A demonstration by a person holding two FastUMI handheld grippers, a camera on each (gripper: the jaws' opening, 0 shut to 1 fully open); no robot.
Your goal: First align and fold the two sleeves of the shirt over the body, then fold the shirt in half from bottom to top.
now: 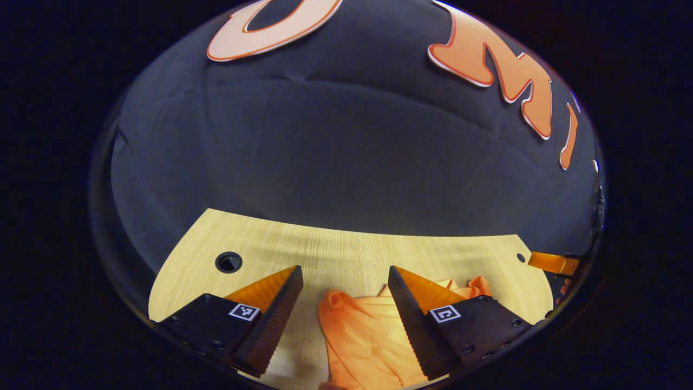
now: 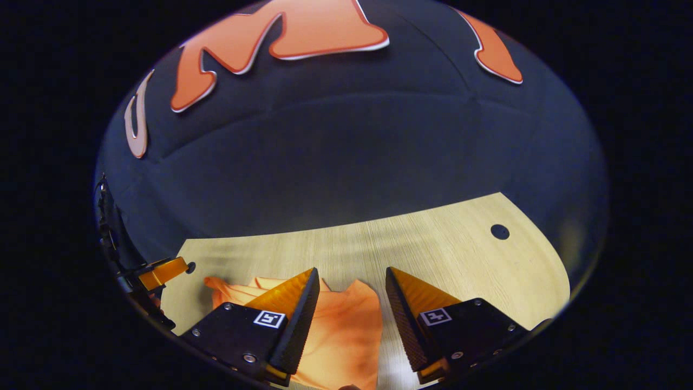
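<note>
We are holding the left gripper (image 1: 345, 281) and the right gripper (image 2: 351, 283) with fingers apart over the shirt (image 1: 368, 336), gripping nothing; the shirt is lying bunched on the table (image 1: 335, 254). We are judging no fold finished; sleeves and bottom-to-top fold are remaining.

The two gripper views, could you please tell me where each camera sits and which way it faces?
Left gripper view: rides on the left tool, facing forward over the light wooden table at the crumpled orange shirt; its own open fingers show.
Right gripper view: rides on the right tool, facing likewise; its open fingers flank the shirt.
Shared: shirt, table, black cloth wall.
</note>
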